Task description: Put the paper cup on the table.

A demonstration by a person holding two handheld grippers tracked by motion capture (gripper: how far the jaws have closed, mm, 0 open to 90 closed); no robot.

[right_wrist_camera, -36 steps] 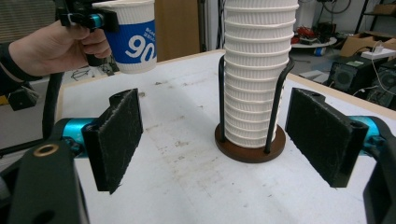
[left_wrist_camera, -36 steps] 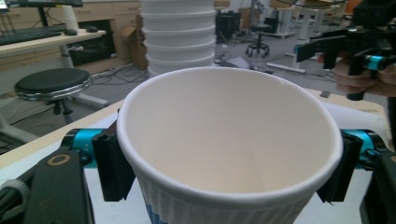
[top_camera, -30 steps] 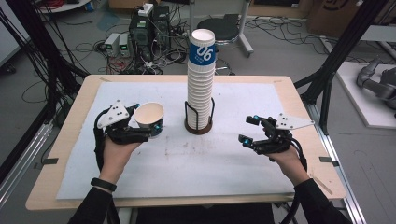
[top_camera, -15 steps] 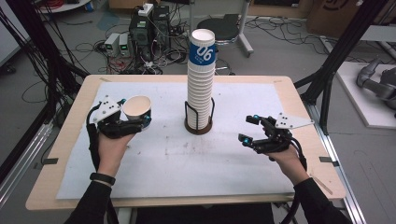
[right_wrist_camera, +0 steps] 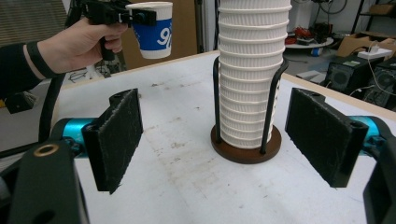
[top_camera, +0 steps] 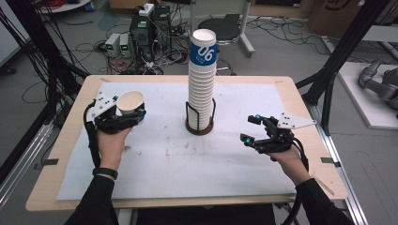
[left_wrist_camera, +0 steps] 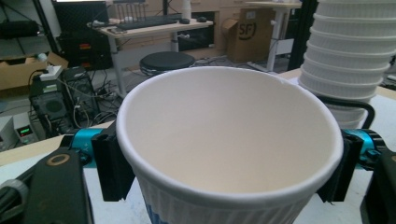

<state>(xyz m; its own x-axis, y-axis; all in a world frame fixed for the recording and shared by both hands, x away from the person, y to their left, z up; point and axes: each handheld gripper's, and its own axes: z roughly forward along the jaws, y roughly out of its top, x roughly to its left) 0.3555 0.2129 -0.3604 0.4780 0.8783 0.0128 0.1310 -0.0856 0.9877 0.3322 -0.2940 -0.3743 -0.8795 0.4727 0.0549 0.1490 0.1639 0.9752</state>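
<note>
A white paper cup [top_camera: 130,102] with a blue band is held upright above the left part of the table, my left gripper [top_camera: 123,114] shut on it just under its rim. In the left gripper view the cup [left_wrist_camera: 229,154] sits between both black pads, its empty inside facing up. A tall stack of white ribbed cups [top_camera: 202,79] stands in a black wire holder on a round brown base [top_camera: 199,127] at the table's middle. My right gripper [top_camera: 251,128] hovers open at the right, pointing toward the stack [right_wrist_camera: 250,74], with nothing between its pads [right_wrist_camera: 119,135].
A white sheet [top_camera: 178,159] covers most of the wooden table [top_camera: 300,103]. Black frame posts [top_camera: 338,61] rise at the table's right and left. Cables, electronics boxes and a stool lie on the floor beyond the far edge.
My left gripper has carried the cup leftward, away from the stack, and turned it from tilted to upright. The right gripper has stayed where it was.
</note>
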